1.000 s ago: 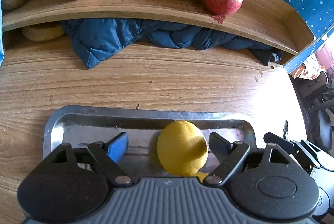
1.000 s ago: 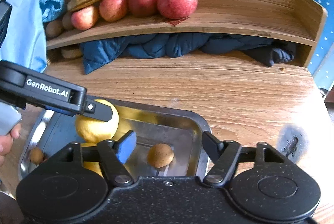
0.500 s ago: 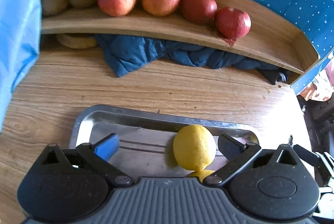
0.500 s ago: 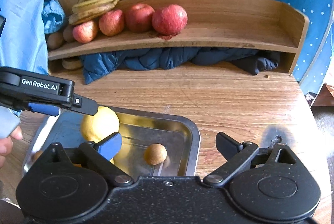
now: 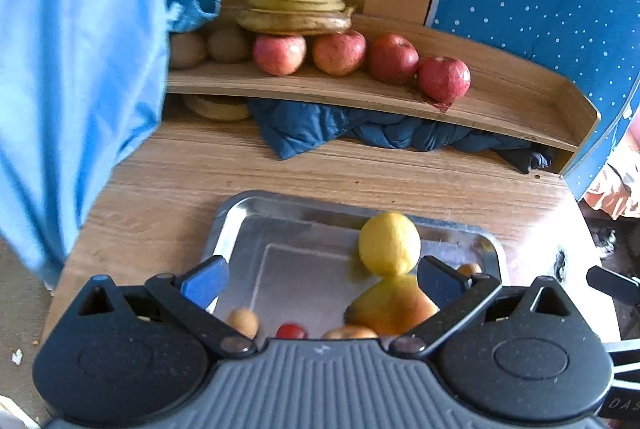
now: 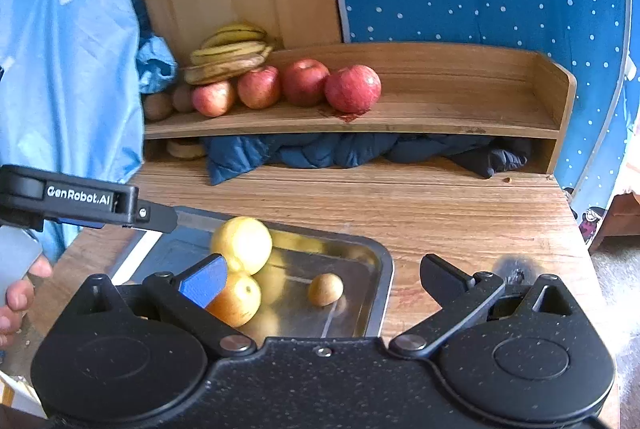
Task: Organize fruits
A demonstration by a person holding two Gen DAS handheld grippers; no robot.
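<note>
Landmark: metal tray [image 5: 460, 229] on wooden table [image 5: 400, 181].

Left gripper [image 5: 320, 275] above tray's near side, jaws spread wide, nothing between pads. Right gripper [image 6: 320, 275] above tray's right end, jaws opening, last bit of travel, nothing clamped; blue pad just overlaps the fruit behind it in view.

Inside tray, right half: lemon [image 5: 389, 244] near far rim, orange [image 6: 234, 299] touching its near side. Small brown fruit, probably kiwi [image 6: 325, 289], alone near right wall, apart from the citrus pair. Along near edge in the left wrist view: small tan round fruit [image 5: 243, 321], small red fruit [image 5: 291, 331], another orange-tan piece partly hidden by gripper body; type unclear. Left half of tray floor bare metal.

Beyond tray, at table's back: curved wooden shelf [image 5: 500, 101]. On its left part, four red apples [image 5: 339, 53] in a touching row, bananas [image 5: 296, 9] stacked on top of the leftmost apples, brown kiwis [image 5: 228, 43] left of apples. Shelf's right part bare wood. Dark blue cloth [image 5: 320, 125] stuffed under shelf, one corner spilling toward tray. Flat pale round item under shelf's left end, unidentifiable.

Left of tray: light blue fabric [image 5: 72, 69] hanging, covering shelf's left end. Fingers [image 6: 16, 297] of a person on left gripper's handle, seen from right wrist.
</note>
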